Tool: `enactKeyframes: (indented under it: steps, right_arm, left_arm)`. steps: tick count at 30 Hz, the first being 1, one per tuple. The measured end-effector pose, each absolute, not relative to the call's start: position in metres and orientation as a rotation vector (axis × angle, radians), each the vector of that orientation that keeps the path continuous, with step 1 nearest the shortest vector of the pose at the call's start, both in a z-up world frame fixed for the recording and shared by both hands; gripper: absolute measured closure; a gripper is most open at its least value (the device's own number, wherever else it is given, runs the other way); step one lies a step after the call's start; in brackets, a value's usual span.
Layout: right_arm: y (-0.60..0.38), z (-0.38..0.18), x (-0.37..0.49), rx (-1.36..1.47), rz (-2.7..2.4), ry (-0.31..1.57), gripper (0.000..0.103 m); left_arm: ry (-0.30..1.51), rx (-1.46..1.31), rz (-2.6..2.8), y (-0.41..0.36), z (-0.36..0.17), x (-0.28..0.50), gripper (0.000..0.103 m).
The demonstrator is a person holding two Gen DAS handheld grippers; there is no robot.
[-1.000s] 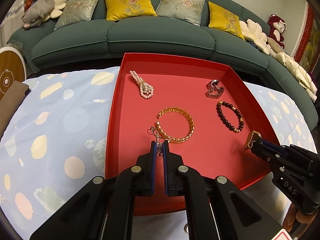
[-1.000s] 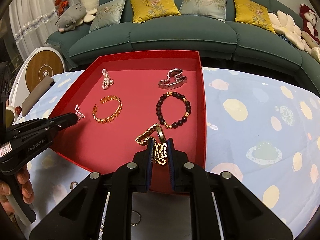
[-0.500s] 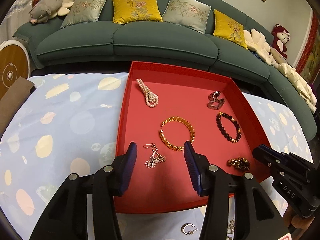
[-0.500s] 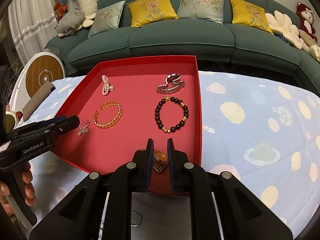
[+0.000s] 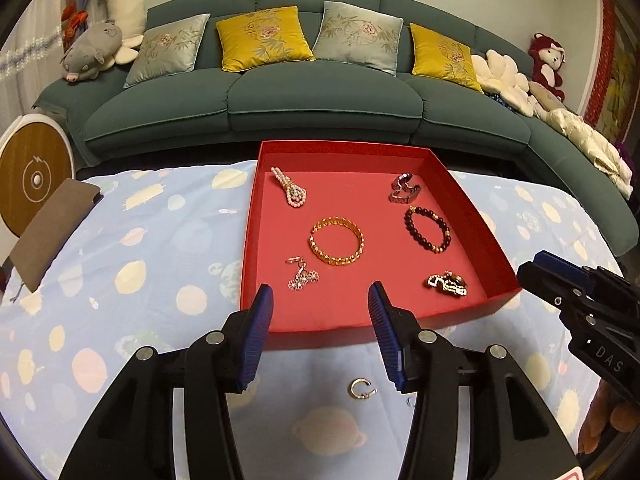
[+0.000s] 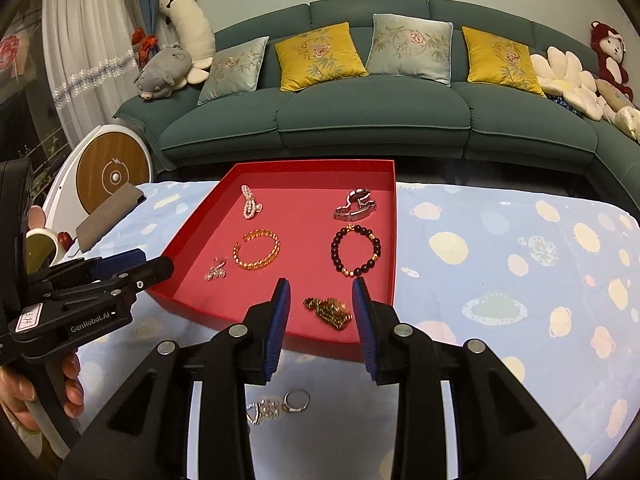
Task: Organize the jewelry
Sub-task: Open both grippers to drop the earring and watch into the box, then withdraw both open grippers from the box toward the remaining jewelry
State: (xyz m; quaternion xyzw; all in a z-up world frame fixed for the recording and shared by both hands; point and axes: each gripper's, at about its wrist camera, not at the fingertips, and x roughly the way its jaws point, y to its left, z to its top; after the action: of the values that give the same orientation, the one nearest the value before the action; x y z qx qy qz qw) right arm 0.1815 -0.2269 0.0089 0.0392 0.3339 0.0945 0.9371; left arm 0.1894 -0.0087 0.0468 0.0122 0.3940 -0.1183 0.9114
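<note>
both grippers, left gripper [image 5: 320, 300] and right gripper [image 6: 320, 296], gape empty over red tray [image 5: 496, 300].

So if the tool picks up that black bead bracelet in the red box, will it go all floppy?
Probably a little. The black bead bracelet looks like separate round beads on a string, so it would likely droop into a long loop. The beads look smooth and shiny, so the tool might slip unless it pinches well. Lying flat in the red tray, it should not roll.
</note>
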Motion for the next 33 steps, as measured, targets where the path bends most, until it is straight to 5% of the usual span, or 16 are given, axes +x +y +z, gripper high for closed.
enactKeyframes:
  steps: [33]
  right_arm:
    - [-0.174, -0.067, 0.12, 0.003, 0.393, 0.893, 0.071]
  left_arm:
    - [0.978, -0.031, -0.224, 0.001, -0.021, 0.15, 0.055]
